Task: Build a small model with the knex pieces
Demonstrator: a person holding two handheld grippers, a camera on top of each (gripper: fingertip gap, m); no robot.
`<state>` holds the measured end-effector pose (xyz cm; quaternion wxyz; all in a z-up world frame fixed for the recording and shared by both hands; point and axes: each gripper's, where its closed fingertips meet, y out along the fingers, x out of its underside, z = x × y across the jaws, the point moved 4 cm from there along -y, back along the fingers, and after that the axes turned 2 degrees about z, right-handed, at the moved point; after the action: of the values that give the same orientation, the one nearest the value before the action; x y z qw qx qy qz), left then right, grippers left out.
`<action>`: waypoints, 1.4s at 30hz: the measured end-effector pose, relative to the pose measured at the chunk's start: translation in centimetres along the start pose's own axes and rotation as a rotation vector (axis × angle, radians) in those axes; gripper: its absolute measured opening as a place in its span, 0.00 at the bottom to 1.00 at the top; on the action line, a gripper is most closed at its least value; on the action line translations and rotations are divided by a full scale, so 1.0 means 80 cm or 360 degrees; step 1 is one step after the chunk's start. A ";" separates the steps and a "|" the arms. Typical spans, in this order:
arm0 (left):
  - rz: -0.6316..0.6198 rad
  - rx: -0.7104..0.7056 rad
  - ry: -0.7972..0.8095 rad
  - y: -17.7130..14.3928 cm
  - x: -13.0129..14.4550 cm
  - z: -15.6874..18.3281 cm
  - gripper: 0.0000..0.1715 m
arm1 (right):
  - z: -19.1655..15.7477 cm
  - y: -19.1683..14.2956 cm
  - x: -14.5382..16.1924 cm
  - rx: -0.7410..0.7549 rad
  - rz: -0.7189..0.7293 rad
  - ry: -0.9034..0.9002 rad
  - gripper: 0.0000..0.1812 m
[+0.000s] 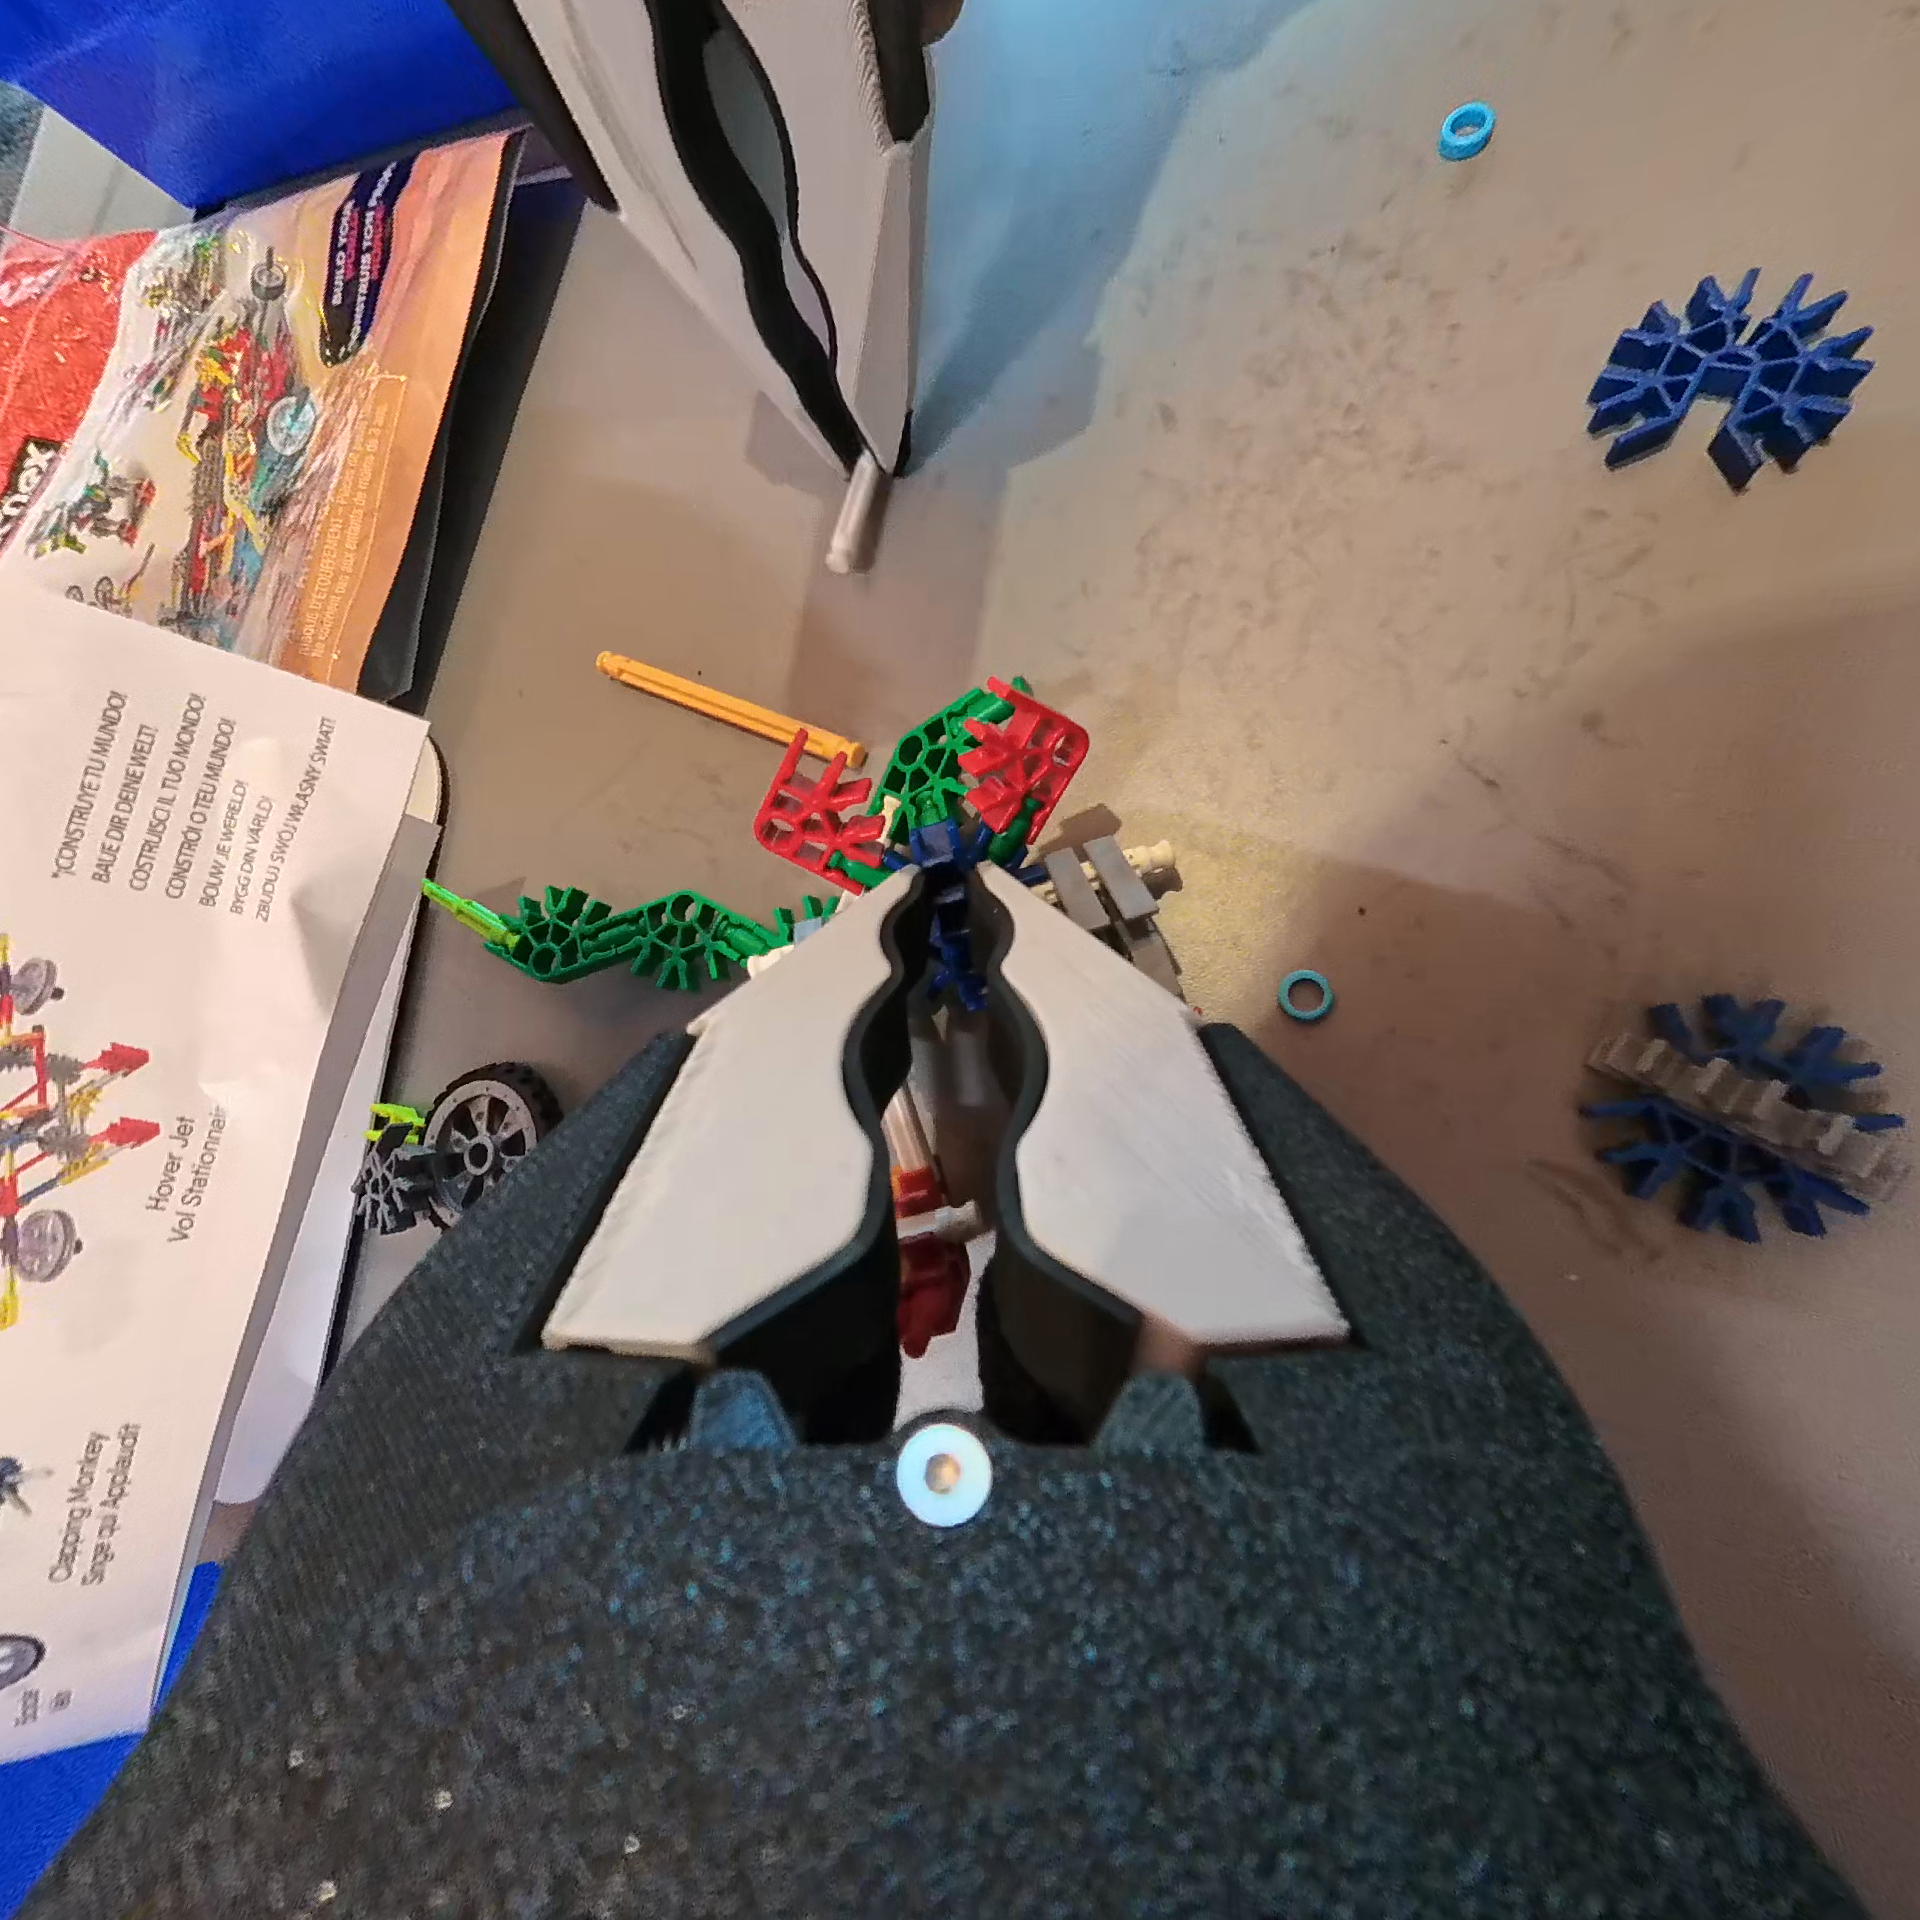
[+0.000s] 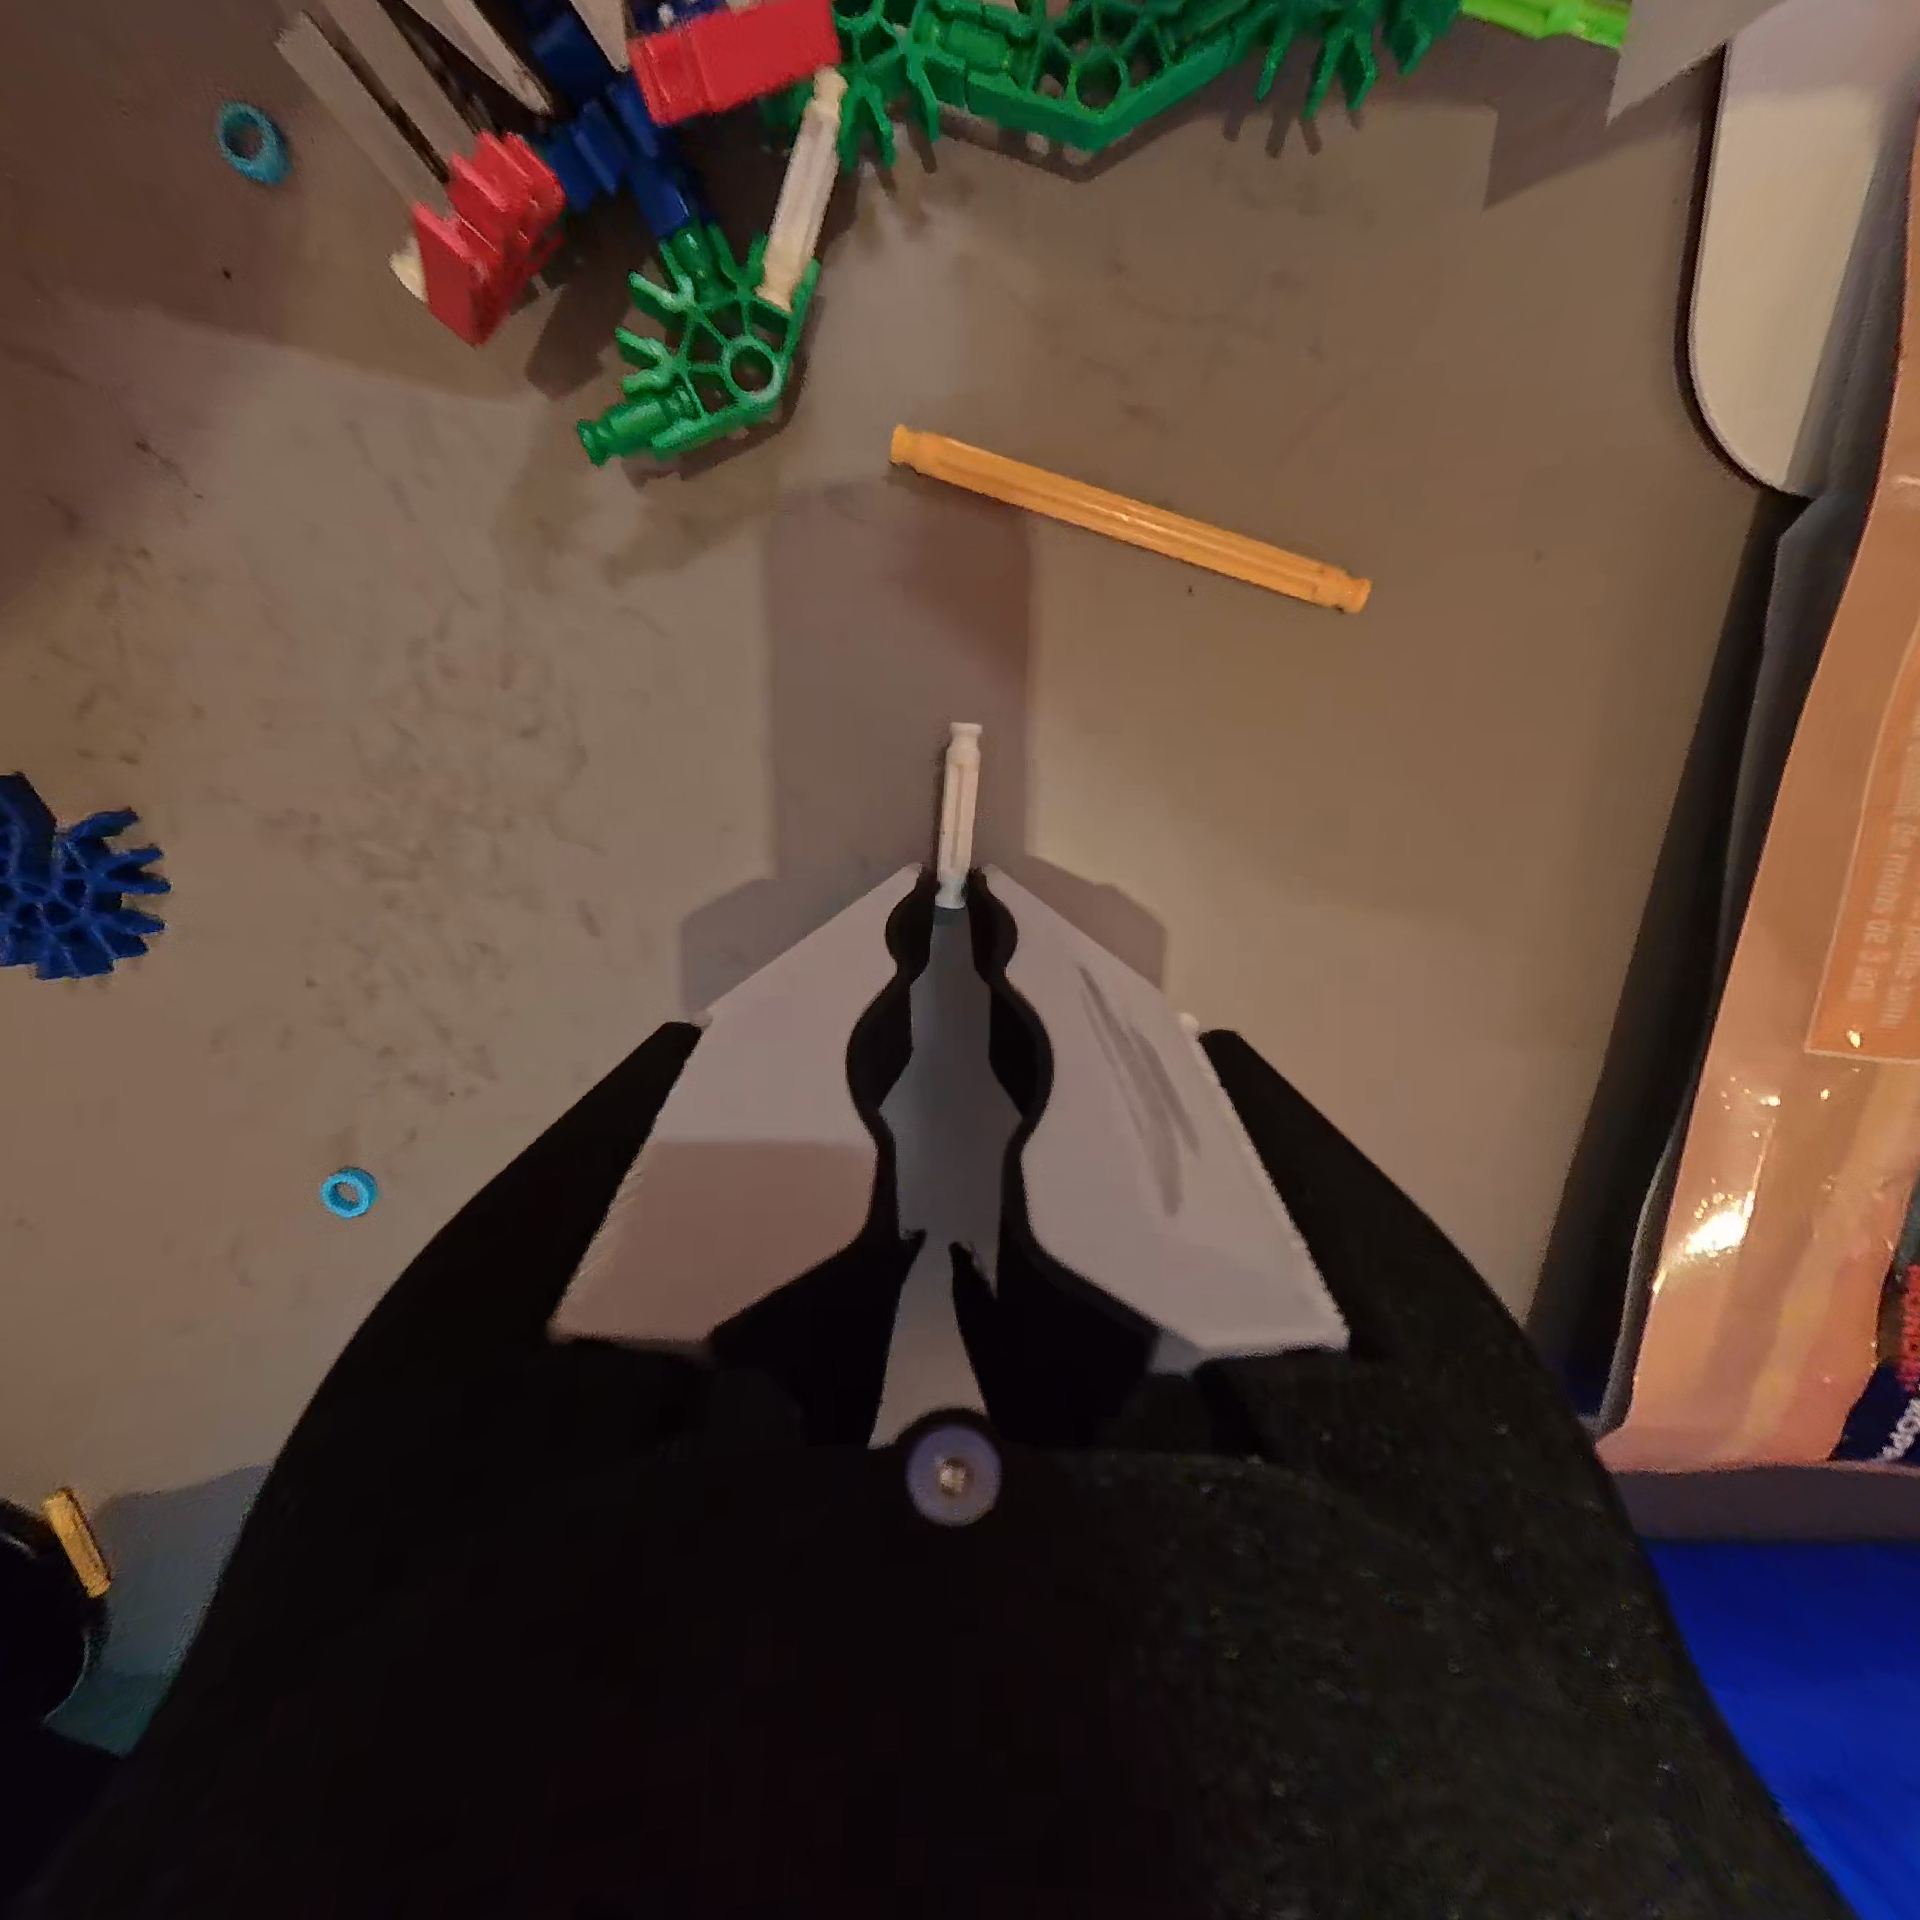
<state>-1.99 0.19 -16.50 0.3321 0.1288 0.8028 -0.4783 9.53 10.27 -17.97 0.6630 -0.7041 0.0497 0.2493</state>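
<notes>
My left gripper (image 1: 948, 881) is shut on the blue connector (image 1: 943, 847) of a toy model (image 1: 935, 790) built of red, green and blue connectors. The model rests on the grey table. Its green arm (image 1: 634, 933) stretches left. My right gripper (image 2: 954, 878) is shut on a short white rod (image 2: 960, 800), which sticks out forward above the table. The right gripper also shows in the left wrist view (image 1: 868, 473) at the top, with the rod tip pointing down. The model also shows in the right wrist view (image 2: 727, 187) at the top.
A yellow rod (image 1: 727, 707) (image 2: 1127, 517) lies beside the model. Blue snowflake connectors (image 1: 1735, 379) (image 1: 1745, 1117) and small cyan rings (image 1: 1465, 130) (image 1: 1306, 995) lie to the right. A wheel (image 1: 488, 1132), an instruction sheet (image 1: 156, 1039) and a printed bag (image 1: 239, 416) sit on the left.
</notes>
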 end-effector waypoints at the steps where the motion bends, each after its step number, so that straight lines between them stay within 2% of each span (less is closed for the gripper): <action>1: 0.0001 0.0001 -0.0002 0.000 0.000 0.000 0.03 | -0.001 -0.001 -0.004 -0.0012 0.0027 -0.0001 0.03; 6: 0.0011 -0.0004 -0.0008 0.000 0.001 0.000 0.04 | -0.001 0.002 -0.012 0.0005 0.0049 -0.0064 0.03; 15: 0.0155 -0.0047 -0.0075 -0.011 -0.009 -0.009 0.10 | -0.024 -0.027 -0.072 0.0020 0.0432 -0.0283 0.03; 21: 0.0250 -0.0147 -0.0028 -0.016 -0.025 -0.015 0.09 | -0.037 -0.020 -0.098 0.0127 0.0466 -0.0442 0.03; 25: 0.0209 -0.0214 0.0040 -0.011 -0.023 -0.017 0.06 | -0.045 -0.020 -0.105 0.0118 0.0489 -0.0489 0.03; 30: 0.0229 -0.0191 0.0058 -0.011 -0.025 -0.013 0.03 | -0.047 -0.018 -0.106 0.0116 0.0486 -0.0498 0.03; 35: 0.0295 -0.0248 0.0059 -0.018 -0.029 -0.018 0.03 | -0.042 -0.025 -0.112 0.0079 0.0600 -0.0397 0.03; 42: 0.0457 -0.0384 0.0087 -0.034 -0.039 -0.028 0.02 | -0.031 -0.043 -0.120 -0.0218 0.0989 -0.0077 0.05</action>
<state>-1.98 1.10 -11.88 0.3881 0.2142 0.8363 -0.3226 3.27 5.80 -10.83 0.5072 -0.6920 0.2298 0.4594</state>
